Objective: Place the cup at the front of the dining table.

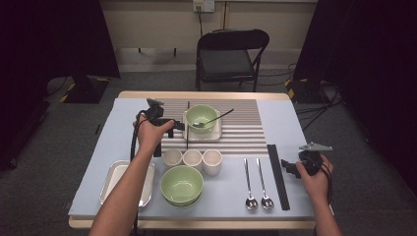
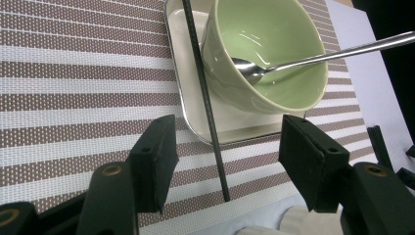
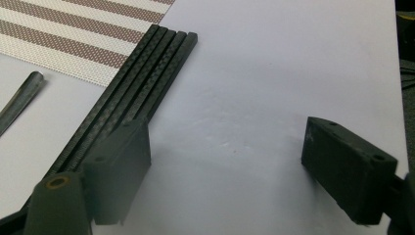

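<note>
Left gripper (image 2: 220, 161) released, jaws straddling the single black chopstick (image 2: 205, 103) beside the tray (image 2: 182, 93), likely lining up a pinch. Green bowl (image 2: 274, 54) with spoon (image 2: 313, 56) on that tray. Right gripper (image 3: 225, 166) released, parked beside the chopstick bundle (image 3: 142, 78).

A black folding chair (image 1: 231, 56) stands at top centre, facing the table's far edge (image 1: 201, 94). Grey carpet floor (image 1: 44, 162) spreads on both sides. Behind the chair runs a pale wall (image 1: 157, 24), with dark curtains (image 1: 54, 39) filling the upper corners and cables (image 1: 319, 105) trailing at right.
</note>
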Demonstrator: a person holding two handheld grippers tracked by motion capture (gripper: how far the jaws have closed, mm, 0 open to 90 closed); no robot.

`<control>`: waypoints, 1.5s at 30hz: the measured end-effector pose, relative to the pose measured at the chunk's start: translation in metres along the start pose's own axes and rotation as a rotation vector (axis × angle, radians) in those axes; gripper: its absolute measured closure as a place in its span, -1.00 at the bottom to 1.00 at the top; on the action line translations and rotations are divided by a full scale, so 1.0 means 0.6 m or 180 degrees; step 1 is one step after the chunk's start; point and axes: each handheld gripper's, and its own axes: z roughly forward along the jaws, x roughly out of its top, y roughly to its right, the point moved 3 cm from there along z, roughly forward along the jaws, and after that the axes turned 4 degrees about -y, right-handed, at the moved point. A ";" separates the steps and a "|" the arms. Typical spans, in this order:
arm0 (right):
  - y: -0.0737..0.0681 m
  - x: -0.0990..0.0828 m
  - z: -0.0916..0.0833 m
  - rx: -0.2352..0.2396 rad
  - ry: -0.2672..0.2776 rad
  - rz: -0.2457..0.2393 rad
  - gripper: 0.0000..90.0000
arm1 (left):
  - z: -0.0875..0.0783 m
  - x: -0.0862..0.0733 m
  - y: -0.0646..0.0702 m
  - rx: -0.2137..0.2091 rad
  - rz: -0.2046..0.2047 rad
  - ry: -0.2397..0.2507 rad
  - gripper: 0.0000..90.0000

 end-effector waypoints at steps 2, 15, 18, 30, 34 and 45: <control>0.000 0.000 0.000 0.0000 -0.0004 0.0003 -0.61 | -0.002 -0.001 0.002 -0.0005 0.0023 -0.0001 -0.13; 0.000 0.000 0.000 0.0011 -0.0007 0.0005 -0.61 | -0.018 -0.007 0.008 -0.0017 0.0128 0.0023 -0.14; 0.000 0.000 0.000 0.0011 -0.0008 0.0007 -0.61 | -0.021 -0.008 0.008 -0.0021 0.0129 0.0034 -0.14; 0.004 0.000 -0.002 0.0053 0.0028 0.0056 -0.58 | -0.039 -0.016 0.004 -0.0008 0.0205 0.0027 -0.14; 0.007 0.001 -0.006 0.0101 0.0057 0.0166 -0.53 | -0.039 -0.019 0.003 0.0001 0.0200 0.0038 -0.14; -0.006 0.012 -0.013 0.0199 0.0076 0.0213 -0.43 | -0.038 -0.024 0.006 -0.0002 0.0234 0.0020 -0.13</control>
